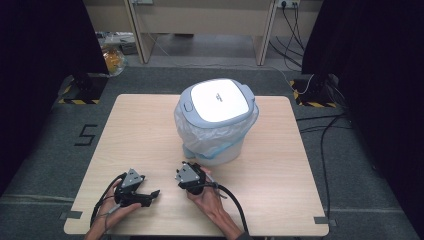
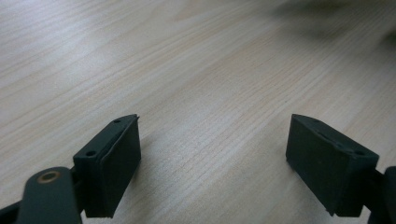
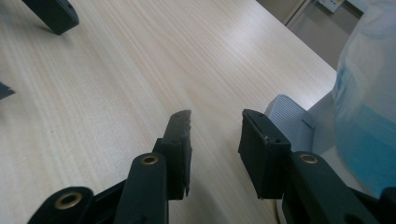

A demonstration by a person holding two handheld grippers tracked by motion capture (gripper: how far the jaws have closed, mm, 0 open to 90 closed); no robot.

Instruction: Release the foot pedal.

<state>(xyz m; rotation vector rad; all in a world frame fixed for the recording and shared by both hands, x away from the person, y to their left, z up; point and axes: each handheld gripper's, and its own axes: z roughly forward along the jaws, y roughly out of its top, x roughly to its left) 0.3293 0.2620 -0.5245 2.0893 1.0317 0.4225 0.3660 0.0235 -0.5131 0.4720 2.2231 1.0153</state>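
High overhead, gripper views skimming table (image 1: 150, 130)

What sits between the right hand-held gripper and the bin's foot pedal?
Nothing: in the right gripper view, bare tabletop separates the right hand-held gripper, jaws apart and empty, from the bin's grey pedal just ahead.

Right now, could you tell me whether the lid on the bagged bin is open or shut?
Shut: the white lid lies flat across the top of the bin, with the plastic bag draped beneath its rim.
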